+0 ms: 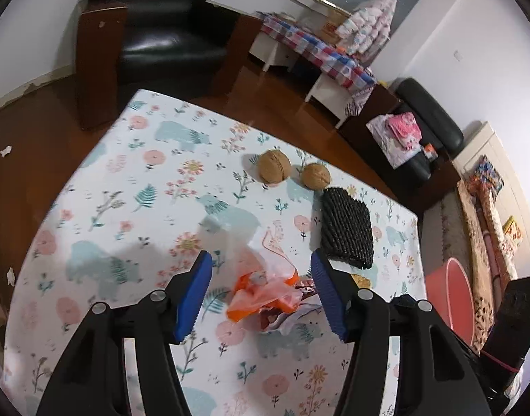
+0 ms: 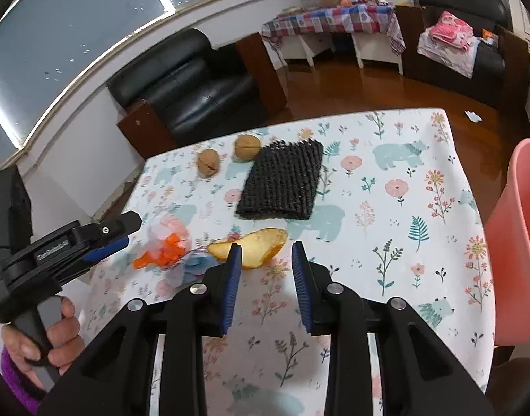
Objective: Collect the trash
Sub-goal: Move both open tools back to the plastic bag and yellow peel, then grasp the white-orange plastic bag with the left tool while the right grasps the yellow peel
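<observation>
trash is lying scattered on the table [image 2: 403,187], which is wearing a white cloth printed with bears and flowers. beside the table's right edge a pink bin [image 2: 514,242] is standing, its rim showing in both views. a black mesh pad [image 2: 282,183] is resting flat near the middle of the cloth, and two walnuts [image 2: 226,156] are sitting just beyond it, close to the far edge and near each other. a yellow peel [image 2: 261,246] is lying nearer, its near end partly hidden behind the right gripper's left finger. to the peel's left a crumpled orange and clear plastic wrapper [image 1: 261,287] is bunching up on some other wrapping. the left gripper [image 1: 261,277] is hovering over that wrapper with its fingers spread wide, one on each side, not pressing on it. a hand [image 2: 43,332] is gripping its handle. the right gripper [image 2: 266,260] is pointing down at the cloth with its fingers partly apart and nothing held between them.
</observation>
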